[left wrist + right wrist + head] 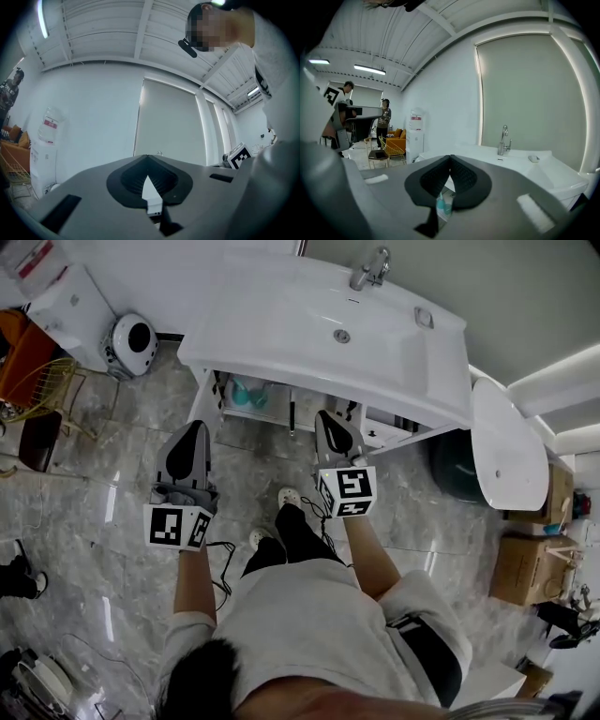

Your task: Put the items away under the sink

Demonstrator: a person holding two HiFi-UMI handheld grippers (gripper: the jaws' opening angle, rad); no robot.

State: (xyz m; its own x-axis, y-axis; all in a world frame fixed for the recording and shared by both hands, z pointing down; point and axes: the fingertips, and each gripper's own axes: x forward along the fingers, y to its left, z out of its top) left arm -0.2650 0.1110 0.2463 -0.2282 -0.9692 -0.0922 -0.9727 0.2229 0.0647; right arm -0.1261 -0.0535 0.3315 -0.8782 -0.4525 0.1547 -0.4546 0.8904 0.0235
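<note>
White sink [337, 324] stands on an open-fronted cabinet [200, 399]. Inside it, at the left, teal bottles [246, 391] are already stowed.

Left gripper [146, 159]: jaws together at the tips, nothing between them. Right gripper [450, 158]: jaws likewise closed and empty. The teal bottle glimpsed below its pads sits beyond them, inside the cabinet. Both tools are held about level in front of the cabinet.

No loose item awaiting storage is visible, so the job appears at or near completion. Recommendation: should another item turn up, open the jaws before the approach, grip low on its body, and set it beside the bottles without knocking them.

Writing: a red label on the water dispenser [44, 150] is too small to read. The marker cubes [347, 491] carry square patterns only, no text.
</note>
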